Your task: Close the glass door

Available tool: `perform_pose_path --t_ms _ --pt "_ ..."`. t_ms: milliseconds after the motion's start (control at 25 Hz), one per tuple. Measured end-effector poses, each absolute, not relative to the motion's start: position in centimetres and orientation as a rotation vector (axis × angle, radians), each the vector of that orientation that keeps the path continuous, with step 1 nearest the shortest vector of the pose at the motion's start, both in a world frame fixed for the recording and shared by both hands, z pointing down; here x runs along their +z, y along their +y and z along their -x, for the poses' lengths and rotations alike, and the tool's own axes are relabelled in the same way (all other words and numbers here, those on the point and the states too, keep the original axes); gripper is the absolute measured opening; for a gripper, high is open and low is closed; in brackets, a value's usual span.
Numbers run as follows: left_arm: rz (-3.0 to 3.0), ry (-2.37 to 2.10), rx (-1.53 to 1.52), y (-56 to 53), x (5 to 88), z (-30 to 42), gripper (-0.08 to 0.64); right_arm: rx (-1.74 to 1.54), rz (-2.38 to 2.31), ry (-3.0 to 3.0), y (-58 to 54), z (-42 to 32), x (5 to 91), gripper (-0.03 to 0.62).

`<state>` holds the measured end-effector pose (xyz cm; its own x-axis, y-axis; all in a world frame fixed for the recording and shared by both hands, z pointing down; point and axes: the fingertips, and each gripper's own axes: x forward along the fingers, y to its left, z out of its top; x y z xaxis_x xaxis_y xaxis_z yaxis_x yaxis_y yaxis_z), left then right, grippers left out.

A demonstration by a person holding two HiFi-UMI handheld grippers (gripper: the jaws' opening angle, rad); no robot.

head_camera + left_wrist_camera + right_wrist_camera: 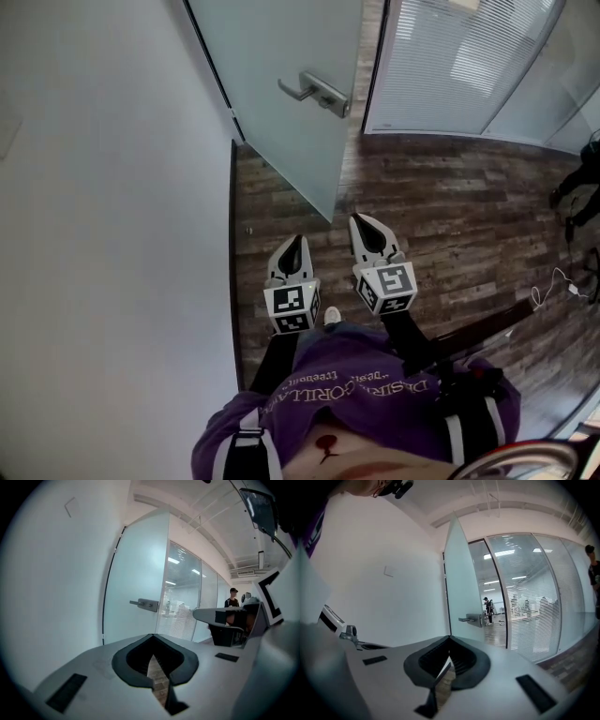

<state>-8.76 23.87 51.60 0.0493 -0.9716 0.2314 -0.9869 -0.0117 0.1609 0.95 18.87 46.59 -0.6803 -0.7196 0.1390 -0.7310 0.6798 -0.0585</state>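
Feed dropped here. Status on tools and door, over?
Left tool, right tool shut, empty. Glass door open, handle untouched. Nothing in the way.

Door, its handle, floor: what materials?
Glass door: frosted glass, matte and translucent, even milky pane. Lever handle: looks like brushed metal, dull grey sheen. Floor: wood-look planks, grain and seams; real wood or laminate unclear.

Frosted pale blue-green showing across glass door [281, 84], dark strip edging its frame. door handle [316, 92] gleaming silver-grey. wall [103, 234] showing plain white. floor [450, 216] running in dark brown wood-plank pattern. blinds [450, 56] showing fine white horizontal stripes. left claw [296, 246] and right claw [366, 225] both showing white shells with black inner lining. marker cubes [292, 309] carrying black-and-white square patterns. sweater [375, 394] showing purple with pale lettering.
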Motion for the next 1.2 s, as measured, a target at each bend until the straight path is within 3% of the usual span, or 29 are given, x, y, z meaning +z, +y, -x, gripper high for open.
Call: perform_pose_path --t_ms 640,1040,1200 --pt "-2.054 -1.958 0.095 16.1 52.2 12.2 0.000 0.191 -1.209 -2.765 11.2 2.8 47.2 -0.011" --pt "-2.376 -1.853 0.108 6.9 48.1 16.0 0.000 0.170 -1.341 -2.728 5.4 6.6 45.4 -0.011" --pt "-2.529 -1.835 0.253 3.4 47.2 16.8 0.000 0.174 -1.421 -2.685 4.0 6.4 45.3 -0.011"
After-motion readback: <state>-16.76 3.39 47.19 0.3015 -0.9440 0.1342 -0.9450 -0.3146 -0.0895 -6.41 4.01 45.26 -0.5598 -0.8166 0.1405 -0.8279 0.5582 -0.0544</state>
